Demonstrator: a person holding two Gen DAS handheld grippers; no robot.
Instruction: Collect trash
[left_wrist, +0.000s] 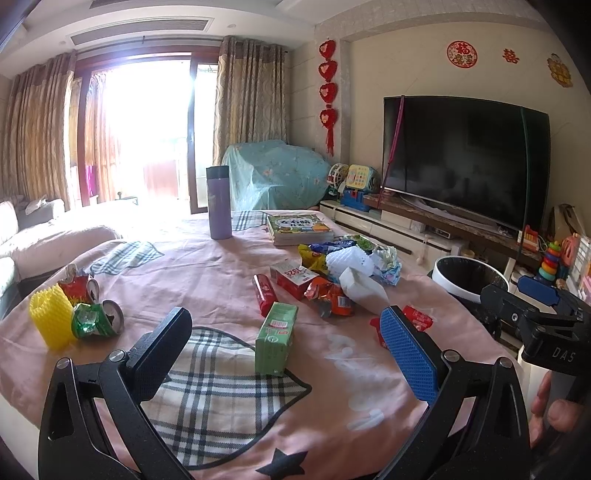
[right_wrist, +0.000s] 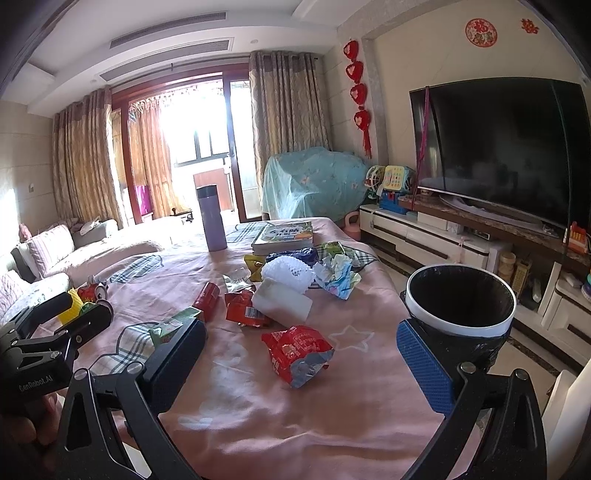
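Trash lies scattered on a pink-clothed table (left_wrist: 221, 273). My left gripper (left_wrist: 284, 350) is open and empty, with a green drink carton (left_wrist: 276, 338) standing between its fingers. A red can (left_wrist: 264, 298), a red box (left_wrist: 293, 277) and crumpled wrappers (left_wrist: 332, 295) lie beyond it. Crushed cans (left_wrist: 98, 317) and yellow foam netting (left_wrist: 51, 320) sit at the left. My right gripper (right_wrist: 299, 354) is open and empty over a red snack wrapper (right_wrist: 297, 350). A black-lined bin (right_wrist: 460, 304) stands at the table's right edge, behind the blue fingertip (right_wrist: 424, 369).
A purple flask (left_wrist: 218, 202) and a stack of books (left_wrist: 300, 229) stand at the far side of the table. White foam netting (right_wrist: 288, 275) and crumpled paper (right_wrist: 338, 275) lie mid-table. A TV (left_wrist: 465, 162) on a low cabinet is at the right, a sofa (left_wrist: 22, 236) at the left.
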